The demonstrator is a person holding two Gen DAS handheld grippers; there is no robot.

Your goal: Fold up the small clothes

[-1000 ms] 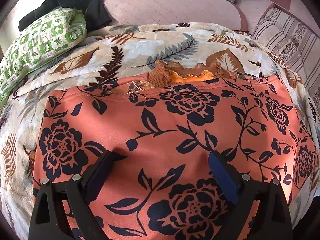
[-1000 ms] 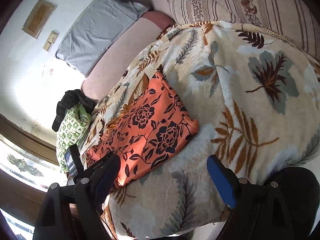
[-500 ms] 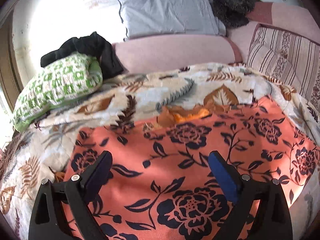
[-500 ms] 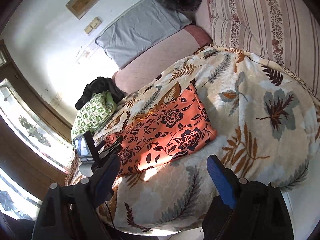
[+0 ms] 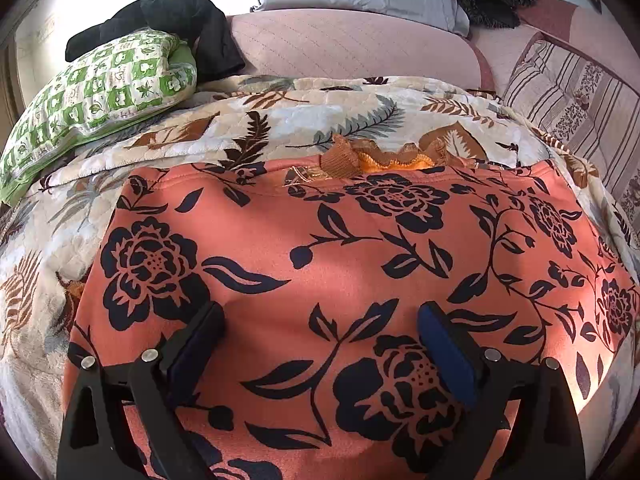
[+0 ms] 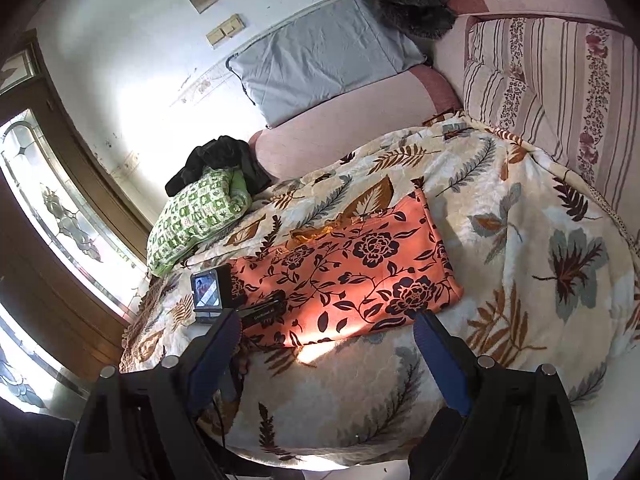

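Note:
An orange garment with black flowers (image 5: 340,264) lies folded flat on a leaf-print blanket (image 5: 280,120); it also shows in the right wrist view (image 6: 352,276). An orange-brown frilled piece (image 5: 384,158) peeks out at its far edge. My left gripper (image 5: 320,320) is open, low over the garment's near part, holding nothing. In the right wrist view the left gripper (image 6: 256,308) sits at the garment's left end. My right gripper (image 6: 324,334) is open and empty, back from the bed's near edge.
A green patterned pillow (image 5: 92,92) with black clothing (image 5: 172,16) on it lies far left. A grey pillow (image 6: 320,60) and pink bolster (image 5: 352,48) line the back. A striped cushion (image 6: 560,92) stands right. A door with glass (image 6: 52,216) is left.
The left gripper has come back down closer to the garment after lifting away. The right gripper has drawn back and tilted, showing more of the room.

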